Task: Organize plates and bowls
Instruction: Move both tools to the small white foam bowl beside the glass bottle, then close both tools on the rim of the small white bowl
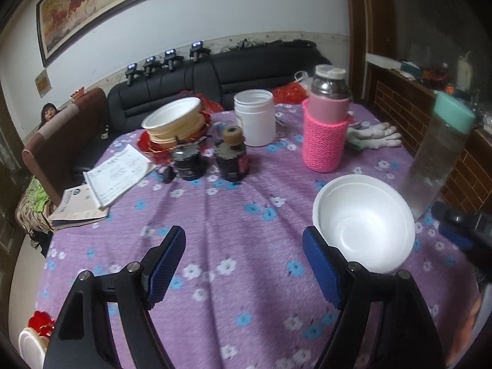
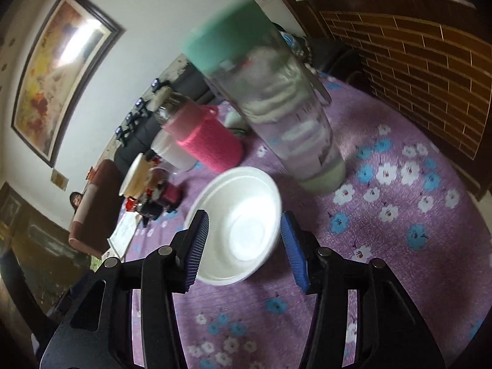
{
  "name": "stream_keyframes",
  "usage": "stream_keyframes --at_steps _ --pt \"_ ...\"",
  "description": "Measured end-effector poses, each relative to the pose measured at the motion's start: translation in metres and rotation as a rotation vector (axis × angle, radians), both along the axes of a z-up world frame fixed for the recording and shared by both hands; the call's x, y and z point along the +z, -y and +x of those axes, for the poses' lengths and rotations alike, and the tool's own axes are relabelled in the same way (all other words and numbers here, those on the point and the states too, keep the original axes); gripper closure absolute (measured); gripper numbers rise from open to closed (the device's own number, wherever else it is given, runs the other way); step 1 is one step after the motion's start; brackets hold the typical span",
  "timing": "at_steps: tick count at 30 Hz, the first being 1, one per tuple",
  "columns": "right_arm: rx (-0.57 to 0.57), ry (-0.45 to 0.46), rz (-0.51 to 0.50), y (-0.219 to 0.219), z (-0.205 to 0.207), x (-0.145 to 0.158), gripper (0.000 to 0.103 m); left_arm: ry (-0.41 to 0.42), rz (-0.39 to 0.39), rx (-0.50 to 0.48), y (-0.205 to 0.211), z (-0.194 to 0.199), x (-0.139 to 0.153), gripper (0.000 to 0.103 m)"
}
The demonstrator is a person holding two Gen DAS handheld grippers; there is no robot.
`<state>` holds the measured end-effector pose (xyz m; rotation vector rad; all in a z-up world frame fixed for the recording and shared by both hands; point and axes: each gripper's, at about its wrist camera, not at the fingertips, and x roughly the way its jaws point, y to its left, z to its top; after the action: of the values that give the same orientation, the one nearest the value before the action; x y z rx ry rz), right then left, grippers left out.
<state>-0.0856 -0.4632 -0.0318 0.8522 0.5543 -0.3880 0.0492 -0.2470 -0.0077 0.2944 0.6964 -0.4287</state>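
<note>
A single white foam bowl (image 1: pixel 364 224) (image 2: pixel 246 203) sits upright on the purple flowered tablecloth (image 1: pixel 233 215). My left gripper (image 1: pixel 243 233) is open over bare cloth, with nothing between its blue pads; the bowl lies just right of its right finger (image 1: pixel 321 270). My right gripper (image 2: pixel 244 216) is open and points down at this bowl, whose near rim lies between the fingertips without either pad pressing on it. At the far left of the table, a stack of foam bowls (image 1: pixel 175 123) (image 2: pixel 135 175) rests on a red plate (image 1: pixel 147 149).
Close behind the bowl stands a tall clear bottle with a teal lid (image 1: pixel 436 160) (image 2: pixel 276 107). Farther back are a pink-sleeved thermos (image 1: pixel 326 129), a white jar (image 1: pixel 254 117), two dark jars (image 1: pixel 187 163), papers (image 1: pixel 107 178) and a white glove (image 1: pixel 375 138). A brick-patterned counter (image 2: pixel 415 70) borders the right.
</note>
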Motion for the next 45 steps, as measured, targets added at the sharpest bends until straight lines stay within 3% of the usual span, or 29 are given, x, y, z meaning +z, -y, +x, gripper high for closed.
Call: stream_keyframes --at_steps 7,10,19,22,32,45 --pt "-0.027 0.011 0.008 0.013 0.000 -0.014 0.054 -0.074 -0.050 -0.010 0.034 0.022 -0.018 0.024" --pt "-0.021 0.032 0.020 0.015 0.001 -0.016 0.054 -0.125 -0.105 -0.008 0.040 0.029 -0.023 0.024" --pt "0.003 0.017 0.082 0.019 0.008 -0.031 0.054 -0.239 -0.168 -0.056 0.045 0.048 -0.041 0.024" --pt "-0.002 0.008 0.087 0.020 0.008 -0.037 0.054 -0.314 -0.177 -0.080 0.047 0.058 -0.052 0.024" --pt "0.002 -0.012 0.110 0.021 0.017 -0.048 0.054 -0.431 -0.211 -0.123 0.046 0.067 -0.062 0.024" --pt "0.043 -0.005 0.183 0.020 0.025 -0.059 0.054 -0.492 -0.183 -0.157 0.053 0.064 -0.071 0.024"
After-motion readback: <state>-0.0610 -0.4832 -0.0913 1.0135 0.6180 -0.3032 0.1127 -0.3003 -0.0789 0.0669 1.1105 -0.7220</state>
